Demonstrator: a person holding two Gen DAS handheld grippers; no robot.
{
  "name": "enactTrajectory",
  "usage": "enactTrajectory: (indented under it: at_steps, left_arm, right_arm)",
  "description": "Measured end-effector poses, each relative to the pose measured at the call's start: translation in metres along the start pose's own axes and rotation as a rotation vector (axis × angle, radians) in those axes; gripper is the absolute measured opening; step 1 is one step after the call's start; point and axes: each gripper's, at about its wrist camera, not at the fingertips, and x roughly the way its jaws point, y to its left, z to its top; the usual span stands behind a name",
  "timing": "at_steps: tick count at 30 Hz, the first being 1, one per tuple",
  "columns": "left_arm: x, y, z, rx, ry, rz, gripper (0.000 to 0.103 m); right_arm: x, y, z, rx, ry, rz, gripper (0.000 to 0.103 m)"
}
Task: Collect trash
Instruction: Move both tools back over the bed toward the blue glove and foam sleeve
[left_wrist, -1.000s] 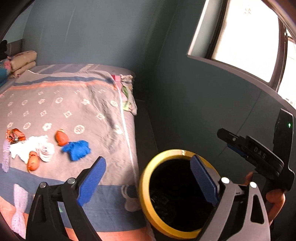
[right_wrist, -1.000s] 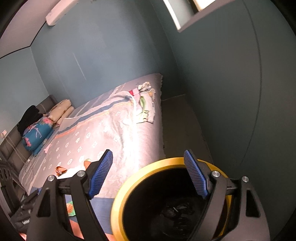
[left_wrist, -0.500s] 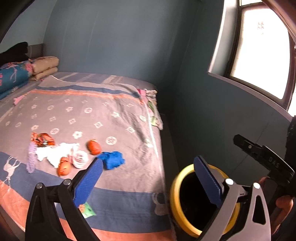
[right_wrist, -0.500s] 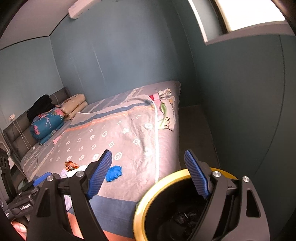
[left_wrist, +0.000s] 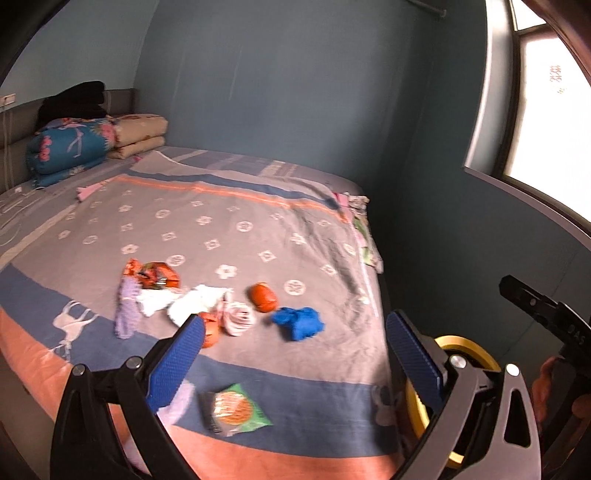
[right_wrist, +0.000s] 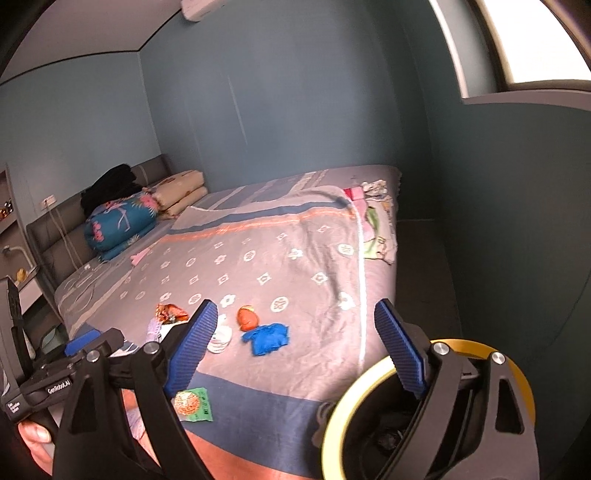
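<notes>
Trash lies on the bed's patterned blanket (left_wrist: 229, 221): a blue crumpled piece (left_wrist: 299, 322), an orange wrapper ball (left_wrist: 263, 296), a second orange ball (left_wrist: 209, 331), white tissues (left_wrist: 192, 301), a shiny orange packet (left_wrist: 153, 275), a purple strip (left_wrist: 126, 308) and a green snack packet (left_wrist: 234, 404). A black bin with a yellow rim (right_wrist: 369, 391) stands on the floor beside the bed, at lower right. My left gripper (left_wrist: 291, 356) is open and empty above the bed's near edge. My right gripper (right_wrist: 295, 349) is open and empty, over the bin's left side.
Folded quilts and pillows (left_wrist: 92, 144) are stacked at the headboard. Loose clothes (right_wrist: 376, 218) hang off the bed's far right edge. A narrow floor strip (right_wrist: 417, 258) runs between bed and teal wall. A window (left_wrist: 546, 122) is at upper right.
Both grippers have lifted and turned left, away from the bin's mouth and toward the bed. The bin has slid to the lower right of both views. Both stay open.
</notes>
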Motion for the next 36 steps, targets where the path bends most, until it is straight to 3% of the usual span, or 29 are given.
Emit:
enactTrajectory:
  at_steps: [9,19,36]
  left_arm:
    - [-0.008,0.049,-0.008,-0.042,0.008,0.082,0.095]
    - [0.003,0.082,-0.028,-0.077,0.057,0.124,0.095]
    - [0.042,0.136,-0.062,-0.156,0.178,0.167,0.095]
  right_arm:
    - [0.024,0.046,0.001,-0.082,0.028,0.035,0.084]
    - [0.072,0.087,-0.001,-0.139,0.083,0.051,0.084]
    - [0.164,0.112,-0.034,-0.173,0.211,0.016,0.084]
